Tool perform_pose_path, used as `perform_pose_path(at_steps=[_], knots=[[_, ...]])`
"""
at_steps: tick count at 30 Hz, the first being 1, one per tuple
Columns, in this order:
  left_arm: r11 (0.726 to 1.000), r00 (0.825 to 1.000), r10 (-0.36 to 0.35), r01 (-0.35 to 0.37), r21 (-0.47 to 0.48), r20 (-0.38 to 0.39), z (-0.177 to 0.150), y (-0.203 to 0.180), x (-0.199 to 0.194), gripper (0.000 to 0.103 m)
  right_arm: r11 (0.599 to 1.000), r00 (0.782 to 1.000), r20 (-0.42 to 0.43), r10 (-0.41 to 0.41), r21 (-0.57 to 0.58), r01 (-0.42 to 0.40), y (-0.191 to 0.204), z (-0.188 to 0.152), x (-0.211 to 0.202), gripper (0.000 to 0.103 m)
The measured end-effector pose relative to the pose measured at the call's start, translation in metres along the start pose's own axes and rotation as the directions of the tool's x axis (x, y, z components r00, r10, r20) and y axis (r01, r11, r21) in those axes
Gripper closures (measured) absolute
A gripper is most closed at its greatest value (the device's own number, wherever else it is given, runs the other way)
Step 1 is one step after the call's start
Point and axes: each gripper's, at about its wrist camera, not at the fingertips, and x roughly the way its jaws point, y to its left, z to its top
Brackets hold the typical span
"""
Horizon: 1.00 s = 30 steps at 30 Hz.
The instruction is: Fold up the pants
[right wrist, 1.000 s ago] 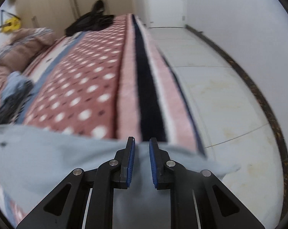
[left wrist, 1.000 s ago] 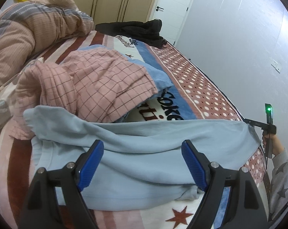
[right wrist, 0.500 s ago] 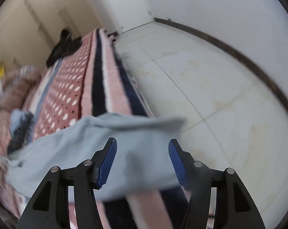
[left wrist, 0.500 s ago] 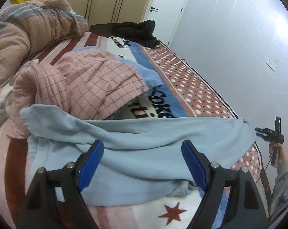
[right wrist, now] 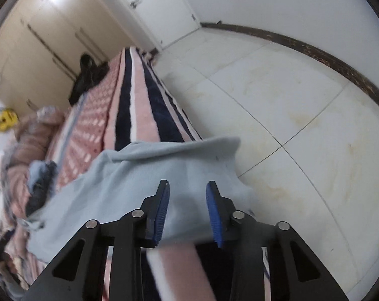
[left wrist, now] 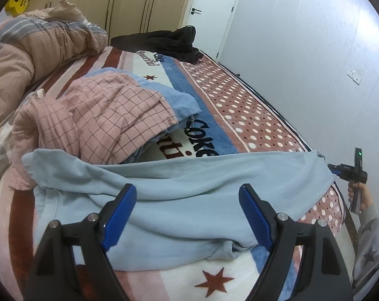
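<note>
While the left hand-held gripper (left wrist: 186,213) hovers wide open and empty, the pants (left wrist: 179,195) lie across the bed (left wrist: 239,110). At right, the right hand-held gripper (right wrist: 188,209), jaws just closing, straddles the hem unclamped; seat cloth deep before pinching.

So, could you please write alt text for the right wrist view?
The right gripper, jaws partly apart, hovers over the end of light blue pants draped over the edge of a striped bed. White floor tiles lie beside it.
</note>
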Motion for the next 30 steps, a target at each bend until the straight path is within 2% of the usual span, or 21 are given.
perform_pose_path(at_steps=[5, 10, 16, 18, 20, 23, 27, 30], knots=[[0.999, 0.999, 0.038, -0.038, 0.01, -0.022, 0.001, 0.006, 0.012, 0.022, 0.999, 0.999, 0.011, -0.032, 0.008, 0.032, 0.006, 0.029, 0.027, 0.078], [0.999, 0.999, 0.04, -0.04, -0.01, -0.027, 0.001, 0.014, 0.022, 0.022, 0.997, 0.997, 0.01, -0.076, 0.024, 0.076, 0.003, 0.045, 0.043, 0.076], [0.999, 0.999, 0.035, -0.035, 0.005, -0.033, 0.0, 0.008, 0.024, 0.022, 0.996, 0.997, 0.005, -0.082, 0.038, 0.081, -0.002, 0.042, 0.029, 0.075], [1.0, 0.999, 0.03, -0.03, 0.008, -0.028, -0.001, 0.006, 0.021, 0.022, 0.996, 0.998, 0.015, -0.058, 0.067, 0.057, -0.012, 0.033, 0.014, 0.06], [1.0, 1.0, 0.021, -0.021, 0.004, -0.023, -0.001, 0.006, 0.018, 0.022, 0.993, 1.0, 0.015, -0.019, 0.12, 0.017, -0.025, 0.02, 0.001, 0.039], [1.0, 1.0, 0.001, -0.001, -0.003, -0.019, -0.001, 0.002, 0.013, 0.022, 0.983, 1.0, -0.007, 0.027, 0.183, -0.025, -0.041, -0.003, -0.014, 0.037], [1.0, 1.0, -0.007, 0.007, 0.012, -0.009, -0.003, -0.006, 0.004, 0.022, 0.954, 0.989, 0.018, 0.145, 0.261, -0.145, -0.048, -0.033, -0.031, 0.037], [1.0, 1.0, -0.008, 0.008, 0.02, -0.004, -0.004, -0.01, -0.002, 0.022, 0.949, 0.985, -0.003, 0.171, 0.268, -0.164, -0.041, -0.047, -0.029, 0.037]])
